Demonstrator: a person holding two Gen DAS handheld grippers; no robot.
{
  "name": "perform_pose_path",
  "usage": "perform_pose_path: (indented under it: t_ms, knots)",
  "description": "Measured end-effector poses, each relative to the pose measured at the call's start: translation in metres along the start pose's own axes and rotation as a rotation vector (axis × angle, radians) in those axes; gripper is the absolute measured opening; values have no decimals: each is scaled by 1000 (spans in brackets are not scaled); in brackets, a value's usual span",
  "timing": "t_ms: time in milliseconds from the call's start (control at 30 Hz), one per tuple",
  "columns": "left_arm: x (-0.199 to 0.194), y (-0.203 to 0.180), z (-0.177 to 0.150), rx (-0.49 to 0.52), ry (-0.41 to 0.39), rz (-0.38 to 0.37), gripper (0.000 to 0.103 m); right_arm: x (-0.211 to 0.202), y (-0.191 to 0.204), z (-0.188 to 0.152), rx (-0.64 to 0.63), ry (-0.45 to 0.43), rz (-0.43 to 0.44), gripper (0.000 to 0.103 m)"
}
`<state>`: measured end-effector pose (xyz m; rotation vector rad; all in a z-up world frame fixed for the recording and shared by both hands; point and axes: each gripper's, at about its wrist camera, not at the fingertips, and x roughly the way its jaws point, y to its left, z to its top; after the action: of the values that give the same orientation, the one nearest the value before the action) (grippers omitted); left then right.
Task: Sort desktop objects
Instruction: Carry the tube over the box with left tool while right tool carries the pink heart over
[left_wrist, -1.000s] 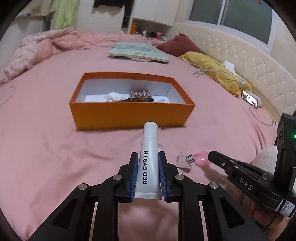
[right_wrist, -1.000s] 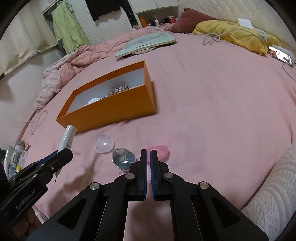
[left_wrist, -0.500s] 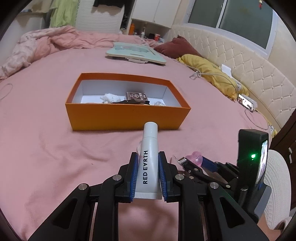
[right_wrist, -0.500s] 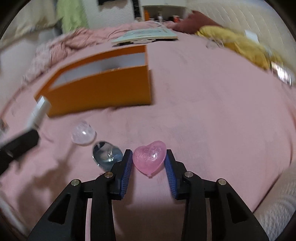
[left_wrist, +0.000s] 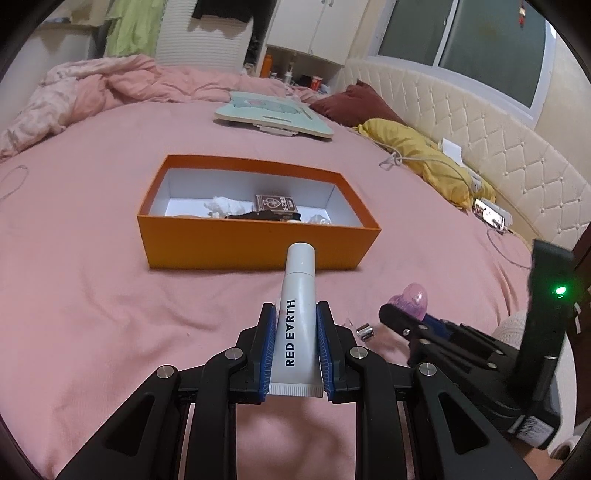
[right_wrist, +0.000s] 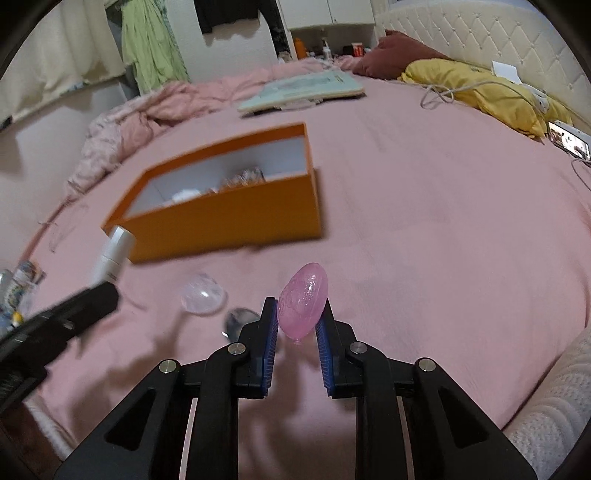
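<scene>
1. Left hand-held gripper (left_wrist: 295, 345) clamps the tube (left_wrist: 298, 317) with its cap forward, aimed at the box (left_wrist: 255, 243) straight ahead.
2. Right hand-held gripper (right_wrist: 297, 326) pinches the heart (right_wrist: 303, 301), lifted off the bed (right_wrist: 443, 240), box ahead-left.

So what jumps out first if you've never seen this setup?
The bright orange box in the middle of the pink bed, already holding small items. Then the left gripper clamping a white RED EARTH tube, and the right gripper pinching a pink heart.

Dim, warm indoor light; fisheye-bent edges; right wrist view motion-blurred.
</scene>
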<state>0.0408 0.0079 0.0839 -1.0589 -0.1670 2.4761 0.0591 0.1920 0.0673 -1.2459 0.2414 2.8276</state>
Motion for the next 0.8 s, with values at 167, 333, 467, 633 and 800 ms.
perform_pose_path:
  t_ms: [167, 333, 467, 633, 800]
  knots:
    - [2, -1, 8, 2, -15, -4, 20, -13, 14, 16, -37, -47, 43, 21]
    - [10, 3, 19, 0, -20, 12, 20, -15, 28, 34, -88, -76, 56, 21]
    - [13, 10, 34, -5, -37, 18, 20, -8, 34, 47, -108, -74, 65, 21]
    - [21, 19, 57, 0, -45, 24, 20, 2, 40, 66, -141, -92, 63, 21]
    - [38, 26, 78, 7, -34, 10, 20, 16, 48, 91, -183, -117, 56, 21]
